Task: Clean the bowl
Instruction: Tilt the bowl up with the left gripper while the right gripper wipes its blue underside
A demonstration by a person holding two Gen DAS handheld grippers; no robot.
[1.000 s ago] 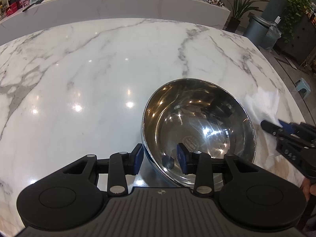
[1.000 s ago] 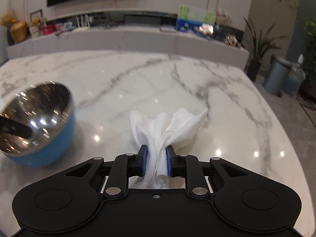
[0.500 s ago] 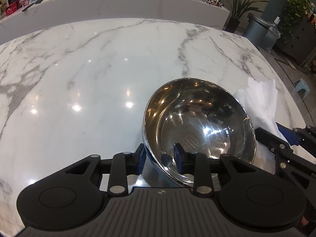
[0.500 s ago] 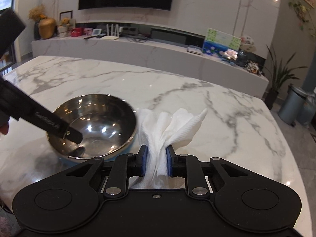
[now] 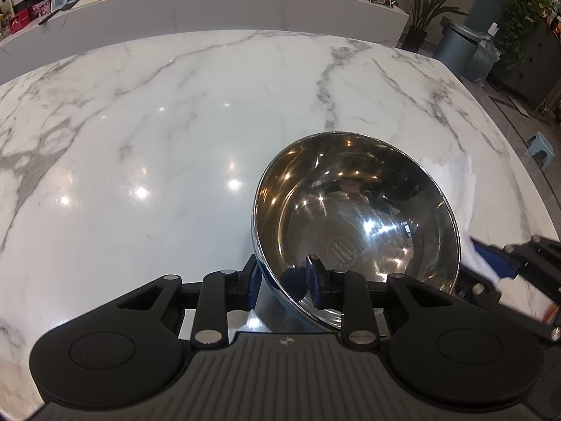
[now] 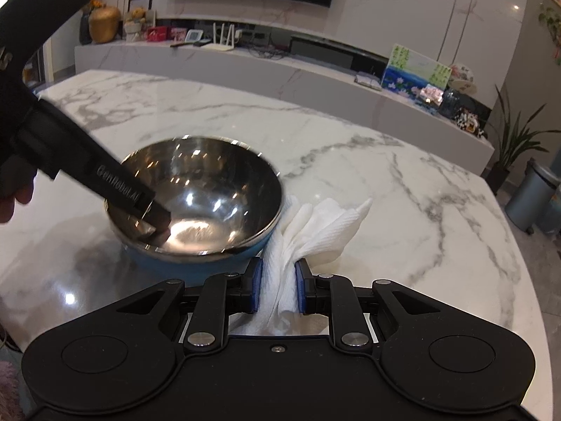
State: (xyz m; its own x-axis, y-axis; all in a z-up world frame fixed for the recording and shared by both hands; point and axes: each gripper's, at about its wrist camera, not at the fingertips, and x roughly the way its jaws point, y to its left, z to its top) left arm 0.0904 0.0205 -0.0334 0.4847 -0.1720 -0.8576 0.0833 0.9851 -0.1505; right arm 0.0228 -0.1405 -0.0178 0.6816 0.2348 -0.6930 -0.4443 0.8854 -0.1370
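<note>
A steel bowl [image 5: 354,224] with a blue outside [image 6: 196,263] sits on the white marble table [image 5: 175,140]. My left gripper [image 5: 282,282] is shut on its near rim, one pad inside the bowl and one outside. In the right wrist view the left gripper [image 6: 150,217] reaches in over the bowl's left rim. My right gripper [image 6: 278,289] is shut on a bunched white paper towel [image 6: 315,231], which fans out just right of the bowl and touches its rim. In the left wrist view the towel [image 5: 452,175] shows behind the bowl's right side, with the right gripper [image 5: 498,263] below it.
The table's right edge [image 6: 526,280] drops to the floor, where a grey bin [image 6: 529,200] and a potted plant [image 6: 512,140] stand. A long marble counter [image 6: 280,70] with small items runs behind the table. A person's hand [image 6: 7,207] shows at the left.
My left jaws closed onto the bowl's rim. The right gripper carried the towel leftward, from open table to right beside the bowl.
</note>
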